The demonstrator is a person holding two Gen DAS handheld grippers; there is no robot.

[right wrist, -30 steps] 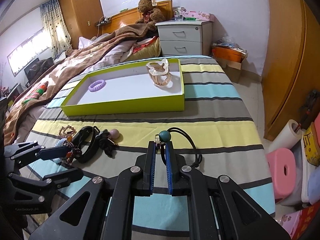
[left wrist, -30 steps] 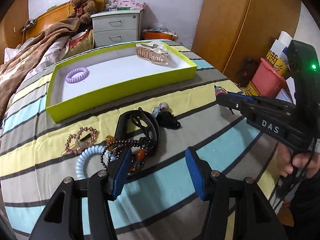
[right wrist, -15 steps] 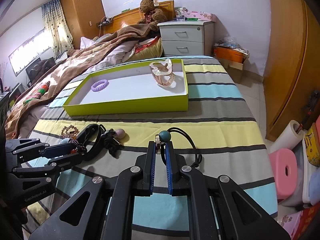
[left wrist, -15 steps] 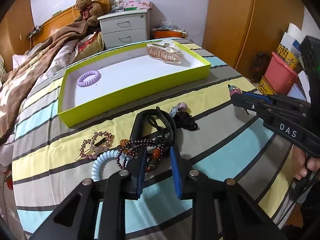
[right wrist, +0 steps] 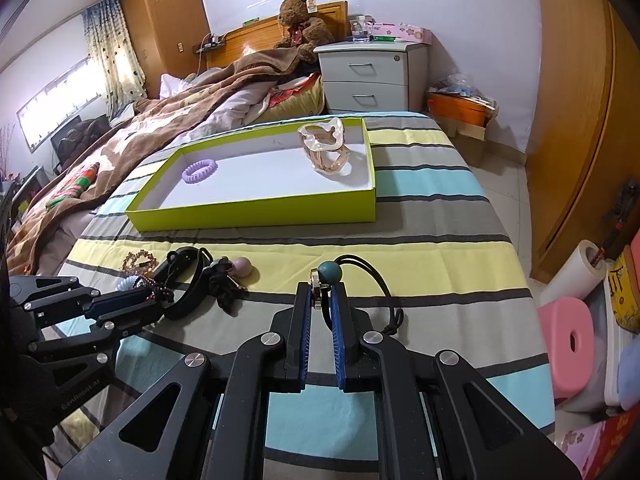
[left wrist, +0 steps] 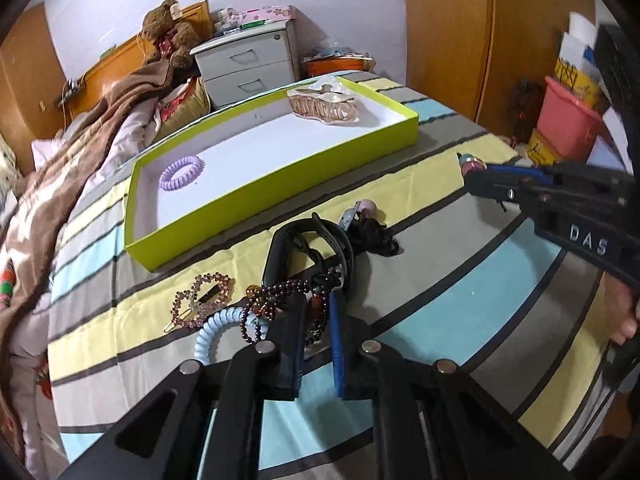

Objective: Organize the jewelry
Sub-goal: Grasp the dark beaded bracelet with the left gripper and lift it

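**Both tongs clenched on jewelry, tray waiting beyond**

The room is a bedroom: a bed (right wrist: 168,128) with a rumpled brown blanket runs along the far left, a teddy bear (right wrist: 302,20) sits at its wooden headboard, and a pale two-drawer nightstand (right wrist: 370,76) stands beside it against the far wall. Wooden wardrobe doors fill the right side.

The work surface is a striped cloth (right wrist: 432,248) in yellow, grey and light blue, spread flat so small pieces show against it. On its far half lies the lime-green tray (left wrist: 280,184), the likely destination for everything loose. It already holds a purple coil hair tie (left wrist: 182,172) at its left end and a translucent claw clip (left wrist: 322,106) at its right end, kept well apart.

Near the tray's front edge sits the unsorted pile: a black strap (left wrist: 312,240), a rhinestone hair clip (left wrist: 202,298) and a pale blue coil tie (left wrist: 214,330).

The left tongs (left wrist: 316,316) are clenched on the dark beaded bracelet (left wrist: 276,294), whose strands hang between the blue pads, probably ready for lifting clear of the tangle. The right tongs (right wrist: 320,300), near and to the right, are clenched on the metal fitting of a black cord necklace with a teal bead (right wrist: 330,272), its cord (right wrist: 376,276) looping on the cloth.
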